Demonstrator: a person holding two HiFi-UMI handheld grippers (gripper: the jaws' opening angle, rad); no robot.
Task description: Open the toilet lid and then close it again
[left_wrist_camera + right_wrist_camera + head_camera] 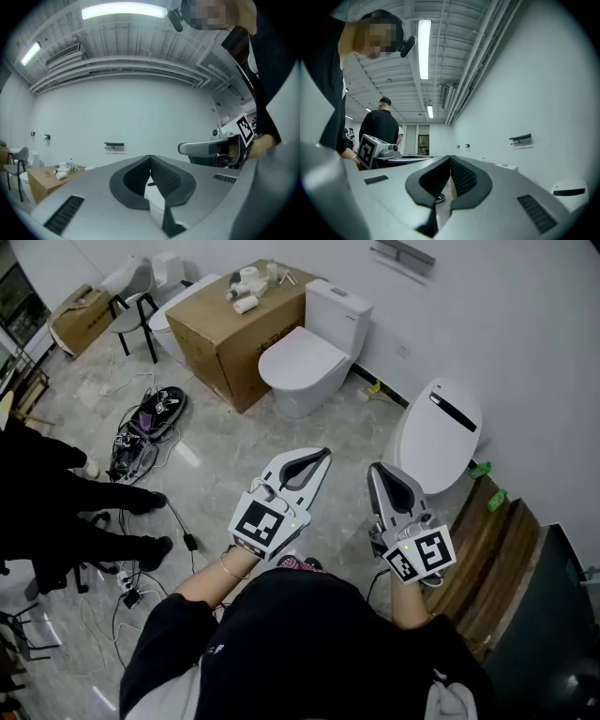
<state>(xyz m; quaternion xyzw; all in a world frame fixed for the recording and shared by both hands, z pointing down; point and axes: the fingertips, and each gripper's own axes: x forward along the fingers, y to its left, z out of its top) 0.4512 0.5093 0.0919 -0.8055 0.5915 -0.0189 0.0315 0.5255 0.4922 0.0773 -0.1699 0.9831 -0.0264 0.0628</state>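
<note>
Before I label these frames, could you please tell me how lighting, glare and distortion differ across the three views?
Head view: even soft light, sharp, pale glare patches on the glossy floor. Left gripper view: strong fisheye bending, black corners, ceiling lamp blown out. Right gripper view: same fisheye and dark rim, strip light overexposed.

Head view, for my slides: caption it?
Left gripper and right gripper, both shut and empty, held before the near toilet; a second toilet beside a cardboard box.

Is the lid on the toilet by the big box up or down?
Down. The lid lies flat over the toilet beside the cardboard box, hiding the bowl's opening.
</note>
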